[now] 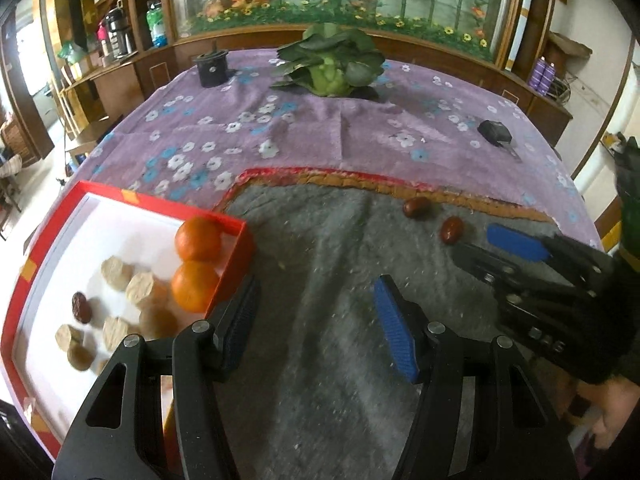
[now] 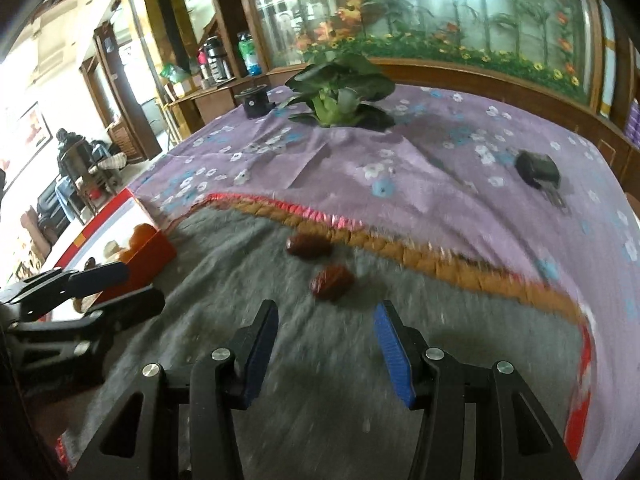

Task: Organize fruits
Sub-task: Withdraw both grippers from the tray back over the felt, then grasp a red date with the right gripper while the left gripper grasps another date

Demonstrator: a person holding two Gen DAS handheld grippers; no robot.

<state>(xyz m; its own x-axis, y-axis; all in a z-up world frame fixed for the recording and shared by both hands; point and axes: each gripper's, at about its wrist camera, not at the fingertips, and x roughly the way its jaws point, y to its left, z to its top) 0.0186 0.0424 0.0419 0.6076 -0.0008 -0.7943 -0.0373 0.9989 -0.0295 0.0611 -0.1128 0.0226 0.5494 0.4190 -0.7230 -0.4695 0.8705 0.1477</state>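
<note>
My left gripper (image 1: 316,320) hangs over the grey blanket (image 1: 328,264), jaws spread and holding nothing; its left finger (image 1: 240,320) lies just beside the near right corner of the red box (image 1: 236,222), though I cannot tell whether they touch. The box sits at the table's left edge and holds two oranges (image 1: 198,238), a dark date (image 1: 81,307) and several pale round biscuits (image 1: 117,273). My right gripper (image 2: 326,344) is likewise wide open and empty, low over the blanket. Two loose dates lie on the blanket near its orange-and-red border (image 2: 360,236): the nearer one (image 2: 332,281) just ahead of the right fingertips, the farther one (image 2: 309,245) close to the border. Bare blanket separates the two grippers. Beyond the border, the purple flowered cloth (image 1: 320,128) carries a leafy vegetable (image 1: 332,60) and a black cup (image 1: 211,68) near the far edge, and a small black object (image 1: 495,133), too blurred to identify, toward the right edge.
</note>
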